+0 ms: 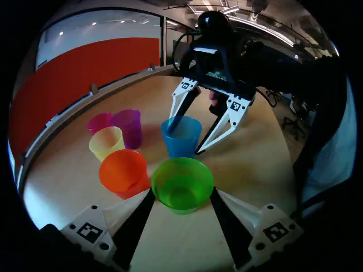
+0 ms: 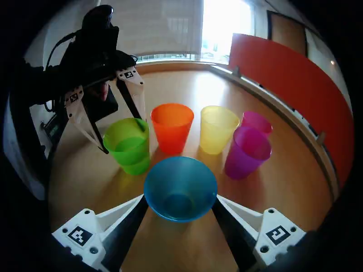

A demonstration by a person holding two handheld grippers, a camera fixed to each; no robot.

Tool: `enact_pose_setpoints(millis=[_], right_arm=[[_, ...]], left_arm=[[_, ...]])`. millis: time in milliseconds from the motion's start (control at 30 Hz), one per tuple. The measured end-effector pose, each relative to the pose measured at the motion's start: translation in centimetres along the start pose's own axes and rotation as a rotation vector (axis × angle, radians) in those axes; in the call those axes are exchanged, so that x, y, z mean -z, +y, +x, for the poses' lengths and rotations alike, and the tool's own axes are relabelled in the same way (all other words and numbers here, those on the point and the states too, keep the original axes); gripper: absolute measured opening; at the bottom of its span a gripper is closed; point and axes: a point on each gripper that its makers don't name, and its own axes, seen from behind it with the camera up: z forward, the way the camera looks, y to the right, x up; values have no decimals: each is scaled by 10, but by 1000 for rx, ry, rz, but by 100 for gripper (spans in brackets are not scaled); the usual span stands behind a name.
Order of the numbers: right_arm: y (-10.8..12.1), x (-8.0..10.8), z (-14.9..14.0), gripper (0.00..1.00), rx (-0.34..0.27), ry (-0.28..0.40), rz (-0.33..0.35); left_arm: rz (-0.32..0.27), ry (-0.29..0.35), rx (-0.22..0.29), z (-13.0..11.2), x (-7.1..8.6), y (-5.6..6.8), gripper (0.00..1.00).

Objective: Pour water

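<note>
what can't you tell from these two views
- Left gripper view: whether the left gripper presses on the green cup. The cup's wall covers the fingertips.
- Right gripper view: the same for the right gripper and the blue cup.
- Right gripper view: the pink cup is partly hidden behind the purple cup.
- Water in any cup: too faint to tell.

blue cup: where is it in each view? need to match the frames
Left gripper view: blue cup at centre, between the fingers of the right gripper, farther off.
Right gripper view: blue cup at bottom centre, between that gripper's own fingers.
Shared landmark: green cup, in front of the blue one in the left gripper view, up and to the left of it in the right gripper view.
</note>
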Motion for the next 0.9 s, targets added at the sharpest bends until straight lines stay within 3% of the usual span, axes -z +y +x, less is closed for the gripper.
enact_pose_setpoints(millis=[400,900], right_arm=[[1,8,-9,100,-5,-11,-18],[0,33,-26,100,-39,-11,-66]], left_arm=[[17,-28,-9,-11,4,-4,86],[71,-54,-6,-30,30,-9,86]])
